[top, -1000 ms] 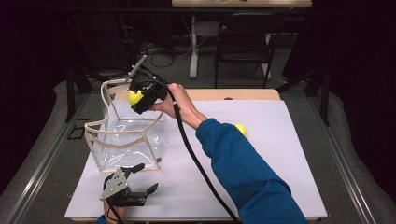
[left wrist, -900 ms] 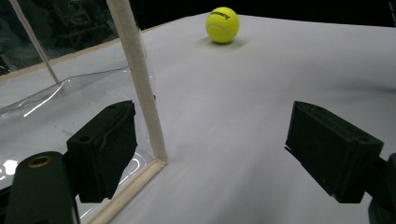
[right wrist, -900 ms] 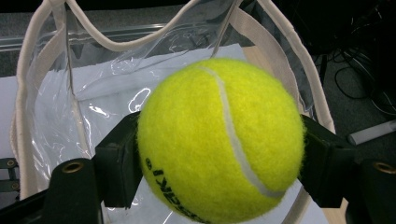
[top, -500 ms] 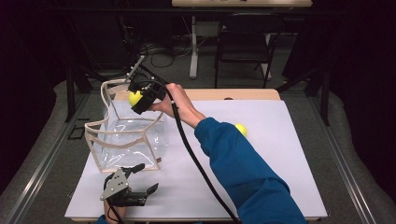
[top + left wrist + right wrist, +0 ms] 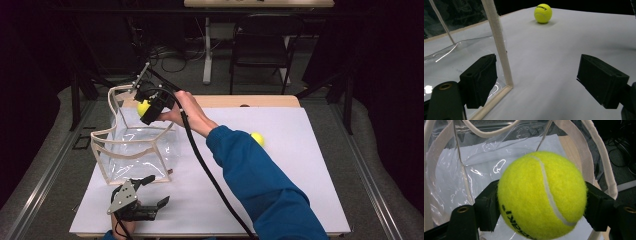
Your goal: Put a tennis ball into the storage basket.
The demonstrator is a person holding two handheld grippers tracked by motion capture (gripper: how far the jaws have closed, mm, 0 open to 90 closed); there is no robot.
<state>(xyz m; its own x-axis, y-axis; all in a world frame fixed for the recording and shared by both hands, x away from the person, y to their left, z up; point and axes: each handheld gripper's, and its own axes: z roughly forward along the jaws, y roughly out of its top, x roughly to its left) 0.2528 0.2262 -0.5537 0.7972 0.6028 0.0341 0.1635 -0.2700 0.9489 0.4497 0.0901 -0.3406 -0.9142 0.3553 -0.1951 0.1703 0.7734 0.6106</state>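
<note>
My right gripper [image 5: 147, 107] is shut on a yellow tennis ball [image 5: 143, 107] [image 5: 541, 195] and holds it above the open top of a clear plastic bag [image 5: 132, 150] with cream trim and handles. In the right gripper view the bag's see-through inside [image 5: 456, 177] lies under the ball. My left gripper [image 5: 152, 192] [image 5: 536, 82] rests open near the table's front edge, beside the bag's near corner post [image 5: 499, 47], with nothing between its jaws. A second tennis ball [image 5: 257, 138] [image 5: 543, 13] lies on the white table top.
The white table top [image 5: 300, 175] has a wooden strip along its far edge. The right gripper's black cable [image 5: 210, 175] trails across the table beside a blue sleeve [image 5: 265, 190]. A chair [image 5: 260, 50] and a desk leg stand on the dark floor beyond.
</note>
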